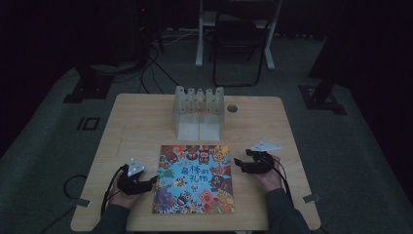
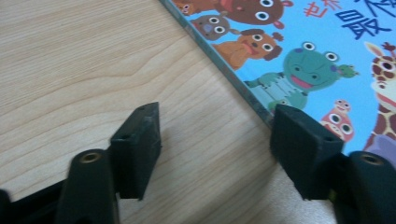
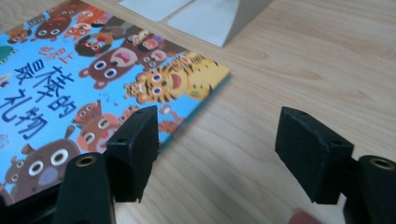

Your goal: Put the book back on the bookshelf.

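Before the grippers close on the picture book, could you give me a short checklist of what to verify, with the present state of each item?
1. Picture book lies flat on the table: ok.
2. Left gripper is at the book's left edge, jaws apart with nothing pressed between them: ok.
3. Right gripper is at the book's right edge, jaws apart, one jaw over the cover: ok.
4. Either jaw already under the book's edge: cannot tell.
5. Rack behind the book stands upright with free slots: ok.
6. Table between book and rack is free of other things: ok.
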`<act>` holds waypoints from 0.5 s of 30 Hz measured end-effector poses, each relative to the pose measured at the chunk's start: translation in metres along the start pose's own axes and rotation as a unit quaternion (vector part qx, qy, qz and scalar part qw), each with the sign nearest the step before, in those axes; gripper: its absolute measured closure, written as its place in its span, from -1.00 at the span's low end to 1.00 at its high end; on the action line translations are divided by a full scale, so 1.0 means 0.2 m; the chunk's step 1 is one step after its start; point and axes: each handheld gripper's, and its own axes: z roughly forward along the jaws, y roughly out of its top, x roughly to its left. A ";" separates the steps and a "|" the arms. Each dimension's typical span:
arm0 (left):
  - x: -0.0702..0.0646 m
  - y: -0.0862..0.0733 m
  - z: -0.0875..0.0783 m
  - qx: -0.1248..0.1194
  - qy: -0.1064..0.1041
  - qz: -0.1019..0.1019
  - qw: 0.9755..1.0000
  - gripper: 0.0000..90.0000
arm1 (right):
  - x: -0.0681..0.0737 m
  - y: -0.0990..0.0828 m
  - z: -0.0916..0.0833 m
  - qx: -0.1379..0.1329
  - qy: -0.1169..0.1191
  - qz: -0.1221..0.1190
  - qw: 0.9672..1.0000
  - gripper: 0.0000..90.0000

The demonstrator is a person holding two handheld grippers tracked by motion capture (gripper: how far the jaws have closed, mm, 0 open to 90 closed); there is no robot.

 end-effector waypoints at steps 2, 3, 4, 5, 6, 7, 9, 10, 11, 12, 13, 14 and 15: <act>0.00 0.00 0.00 0.000 0.000 0.000 1.000 -0.17 | 0.01 0.02 0.01 -0.001 0.003 -0.004 1.000 -0.31; 0.00 0.00 0.00 0.000 0.000 0.001 1.000 -0.15 | 0.01 0.03 0.02 -0.001 0.003 -0.008 1.000 -0.31; -0.01 0.00 0.00 -0.001 0.000 0.000 1.000 -0.14 | 0.01 0.04 0.04 -0.001 0.006 -0.008 1.000 -0.31; -0.01 0.00 0.00 -0.001 -0.001 0.001 1.000 -0.13 | 0.01 0.06 0.05 -0.001 0.008 -0.008 1.000 -0.31; -0.01 0.00 0.00 -0.002 -0.003 0.003 1.000 -0.10 | 0.01 0.07 0.07 0.001 0.009 -0.009 1.000 -0.31; -0.01 0.00 0.00 -0.002 -0.003 0.003 1.000 -0.07 | 0.01 0.08 0.08 0.002 0.010 -0.008 1.000 -0.31; -0.01 0.00 0.00 -0.002 -0.003 0.003 1.000 -0.06 | 0.01 0.09 0.11 0.005 0.010 -0.006 1.000 -0.32; -0.01 0.00 0.00 -0.002 -0.003 0.003 1.000 -0.06 | 0.00 0.10 0.13 0.007 0.012 -0.004 1.000 -0.32; -0.01 0.00 0.00 -0.001 -0.003 0.003 1.000 -0.05 | 0.00 0.10 0.14 0.008 0.014 -0.003 1.000 -0.33; -0.01 0.00 0.00 -0.002 -0.003 0.003 1.000 -0.05 | -0.01 0.10 0.16 0.008 0.015 0.000 1.000 -0.34; -0.02 0.00 0.00 -0.002 -0.004 0.004 1.000 -0.04 | -0.01 0.11 0.17 0.008 0.015 0.000 1.000 -0.34; -0.02 0.00 0.00 -0.001 -0.004 0.004 1.000 -0.04 | -0.02 0.11 0.18 0.009 0.016 0.003 1.000 -0.35; -0.03 0.01 0.00 0.000 -0.005 0.005 1.000 -0.04 | -0.02 0.11 0.19 0.010 0.018 0.004 1.000 -0.35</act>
